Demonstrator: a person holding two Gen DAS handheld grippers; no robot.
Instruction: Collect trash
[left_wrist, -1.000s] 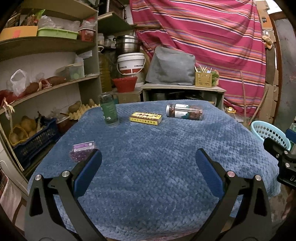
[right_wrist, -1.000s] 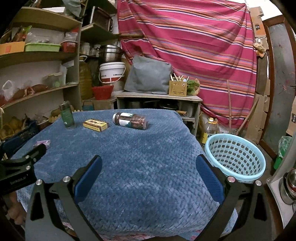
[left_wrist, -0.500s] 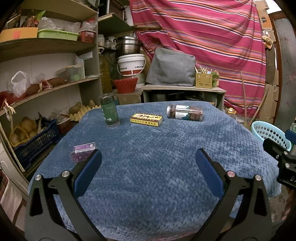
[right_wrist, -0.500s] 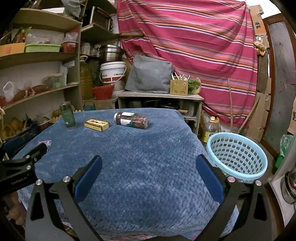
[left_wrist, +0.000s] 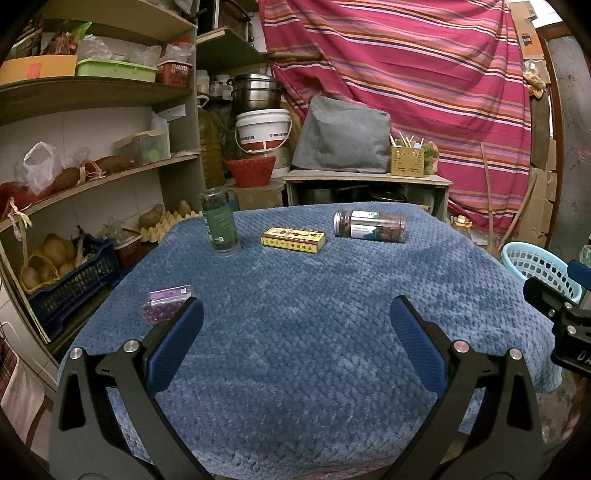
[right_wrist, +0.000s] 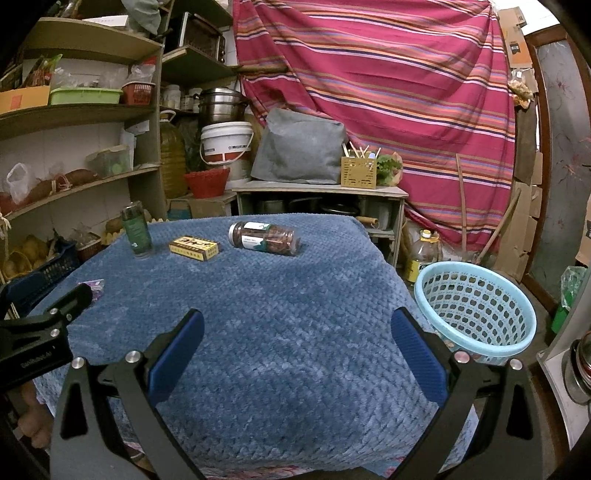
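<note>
On the blue quilted table (left_wrist: 314, 317) lie a clear jar on its side (left_wrist: 369, 226), a yellow box (left_wrist: 293, 240), an upright green bottle (left_wrist: 219, 227) and a small purple bag (left_wrist: 164, 304). The right wrist view shows the same jar (right_wrist: 264, 238), box (right_wrist: 194, 248), bottle (right_wrist: 137, 230) and bag (right_wrist: 94, 286). A light blue basket (right_wrist: 474, 306) stands on the floor right of the table. My left gripper (left_wrist: 295, 332) is open and empty over the near table edge. My right gripper (right_wrist: 295, 334) is open and empty too.
Wooden shelves (left_wrist: 92, 177) with produce and boxes line the left side. A low cabinet (left_wrist: 369, 184) with a grey bag stands behind the table, before a striped curtain. An oil bottle (right_wrist: 423, 254) stands on the floor by the basket.
Both grippers have drifted slightly; the views shifted a little. Both stay open and nothing on the table has moved.
</note>
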